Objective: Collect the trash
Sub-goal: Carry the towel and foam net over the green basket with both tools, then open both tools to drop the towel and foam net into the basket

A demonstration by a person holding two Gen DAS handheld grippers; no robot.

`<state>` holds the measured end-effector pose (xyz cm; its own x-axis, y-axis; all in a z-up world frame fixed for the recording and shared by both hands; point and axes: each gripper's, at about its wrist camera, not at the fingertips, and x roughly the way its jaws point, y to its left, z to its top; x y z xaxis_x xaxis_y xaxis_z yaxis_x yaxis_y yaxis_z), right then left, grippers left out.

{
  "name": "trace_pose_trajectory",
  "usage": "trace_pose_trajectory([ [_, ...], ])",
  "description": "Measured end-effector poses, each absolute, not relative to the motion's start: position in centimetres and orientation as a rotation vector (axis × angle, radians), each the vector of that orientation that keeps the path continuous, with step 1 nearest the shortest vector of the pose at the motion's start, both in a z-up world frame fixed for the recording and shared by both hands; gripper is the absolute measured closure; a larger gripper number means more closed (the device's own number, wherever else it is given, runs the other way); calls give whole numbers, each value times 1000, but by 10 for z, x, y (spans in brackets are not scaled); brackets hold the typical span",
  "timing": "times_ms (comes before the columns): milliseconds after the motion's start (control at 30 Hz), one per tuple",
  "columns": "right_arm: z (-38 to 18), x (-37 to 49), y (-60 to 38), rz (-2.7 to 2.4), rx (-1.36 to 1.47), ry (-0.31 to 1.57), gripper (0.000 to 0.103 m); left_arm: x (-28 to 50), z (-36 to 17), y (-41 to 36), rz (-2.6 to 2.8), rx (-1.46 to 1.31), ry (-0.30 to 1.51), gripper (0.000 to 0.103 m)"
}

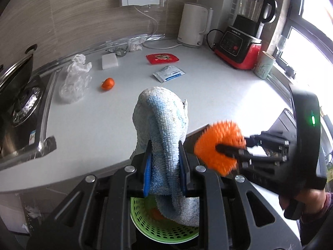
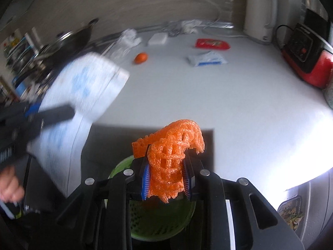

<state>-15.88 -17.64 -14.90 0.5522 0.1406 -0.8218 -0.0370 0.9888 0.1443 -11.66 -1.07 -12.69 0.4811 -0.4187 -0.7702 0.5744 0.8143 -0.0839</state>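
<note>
My left gripper [image 1: 165, 168] is shut on a blue-and-white cloth [image 1: 162, 120] that stands up between its fingers and droops over a green perforated bin [image 1: 164, 231] below the counter edge. My right gripper [image 2: 167, 179] is shut on an orange foam fruit net [image 2: 172, 145], also above the green bin [image 2: 162, 225]. In the left wrist view the net [image 1: 218, 145] and the right gripper show blurred at the right. On the white counter [image 1: 208, 95] lie an orange peel piece [image 1: 108, 83], a blue-white sachet [image 1: 169, 73], a red packet [image 1: 162, 58] and a clear plastic bag [image 1: 75, 79].
A wok and stove [image 1: 18, 95] stand at the left. Along the back are a white sponge block [image 1: 109, 61], crumpled wrappers [image 1: 129, 45], a white kettle [image 1: 193, 25], a black-red blender [image 1: 243, 31] and a cup [image 1: 264, 66]. A tray of food scraps [image 2: 291, 214] sits low right.
</note>
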Motion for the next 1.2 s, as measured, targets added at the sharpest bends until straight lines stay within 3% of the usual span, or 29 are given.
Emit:
trace_pose_trajectory([
  [433, -181, -195, -146, 176, 37, 1069, 74, -135, -143, -4, -596, 231, 919, 82],
  [800, -182, -204, -144, 175, 23, 1067, 42, -138, -170, 6, -577, 207, 999, 82],
  [933, -179, -203, -143, 176, 13, 1060, 38, -139, -173, 11, -567, 202, 1006, 82],
  [1000, -178, -203, -143, 179, 18, 1056, 31, -139, -172, 12, -563, 197, 1005, 82],
  [1200, -176, -205, -136, 193, -1, 1051, 30, -140, -169, 16, -554, 191, 997, 82],
])
